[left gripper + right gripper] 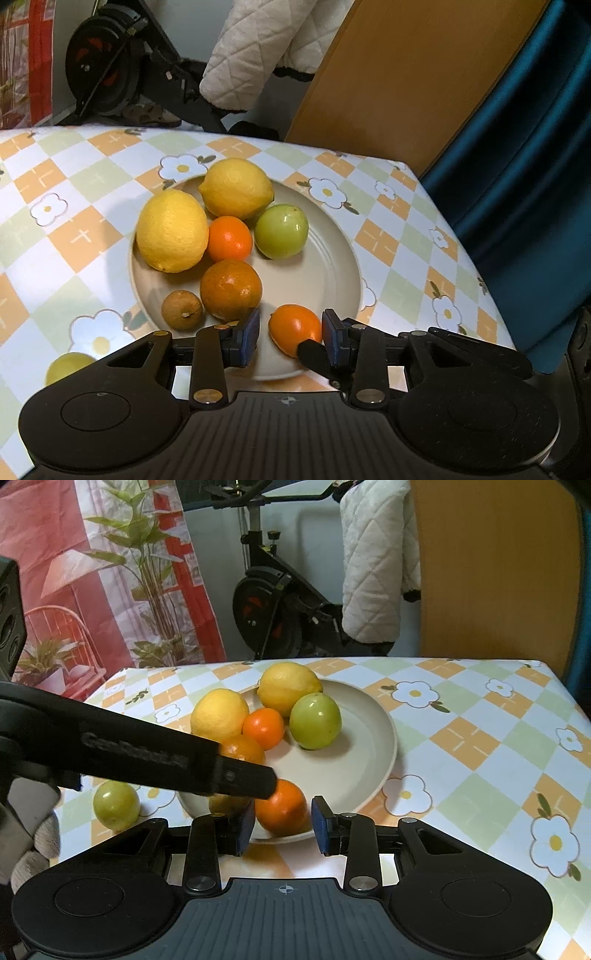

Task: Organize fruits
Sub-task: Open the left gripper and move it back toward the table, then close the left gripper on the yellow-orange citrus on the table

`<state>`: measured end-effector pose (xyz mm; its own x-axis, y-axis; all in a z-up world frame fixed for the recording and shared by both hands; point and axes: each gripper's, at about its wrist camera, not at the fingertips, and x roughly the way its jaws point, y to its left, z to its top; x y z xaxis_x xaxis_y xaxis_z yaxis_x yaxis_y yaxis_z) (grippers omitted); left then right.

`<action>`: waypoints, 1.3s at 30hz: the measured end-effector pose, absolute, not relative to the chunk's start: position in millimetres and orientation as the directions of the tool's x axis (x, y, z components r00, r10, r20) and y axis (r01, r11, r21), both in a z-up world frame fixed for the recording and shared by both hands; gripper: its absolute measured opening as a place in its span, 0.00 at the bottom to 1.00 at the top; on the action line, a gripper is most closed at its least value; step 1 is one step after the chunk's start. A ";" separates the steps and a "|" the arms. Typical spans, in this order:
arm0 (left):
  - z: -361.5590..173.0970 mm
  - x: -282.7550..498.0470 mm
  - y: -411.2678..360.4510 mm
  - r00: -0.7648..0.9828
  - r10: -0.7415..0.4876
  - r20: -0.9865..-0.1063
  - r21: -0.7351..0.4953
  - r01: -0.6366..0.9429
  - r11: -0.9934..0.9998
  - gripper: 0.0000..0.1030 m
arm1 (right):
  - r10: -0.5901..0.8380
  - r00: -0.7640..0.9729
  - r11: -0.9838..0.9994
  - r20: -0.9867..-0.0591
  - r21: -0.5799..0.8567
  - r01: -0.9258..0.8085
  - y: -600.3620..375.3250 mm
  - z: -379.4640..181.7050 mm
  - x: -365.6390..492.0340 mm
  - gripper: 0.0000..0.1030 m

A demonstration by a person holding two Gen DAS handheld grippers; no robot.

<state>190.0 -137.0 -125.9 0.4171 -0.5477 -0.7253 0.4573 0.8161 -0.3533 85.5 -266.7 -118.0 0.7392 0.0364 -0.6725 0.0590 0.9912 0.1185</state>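
Sitting at the near rim of the round beige plate, the small glossy orange fruit looks freshly dropped beside the lemons. Left gripper brackets it with jaws slightly apart, only one pad seeming to touch. Right gripper does likewise, so neither really clamps it.

Home living rm, exercise bike, floral tablecloth, quilted jacket

Sitting on a beige plate: two yellow lemons at the far left, a green fruit beside them, a small orange in between. Nearer: a darker orange, a small brown fruit, an orange fruit by the near rim. Lying off the plate: another green fruit.
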 end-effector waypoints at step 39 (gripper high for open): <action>-134.5 58.2 10.4 0.373 -0.536 -0.757 -0.414 0.360 0.836 0.41 | 0.286 0.560 0.923 -0.777 0.067 -0.378 -154.1 -94.7 -24.8 0.31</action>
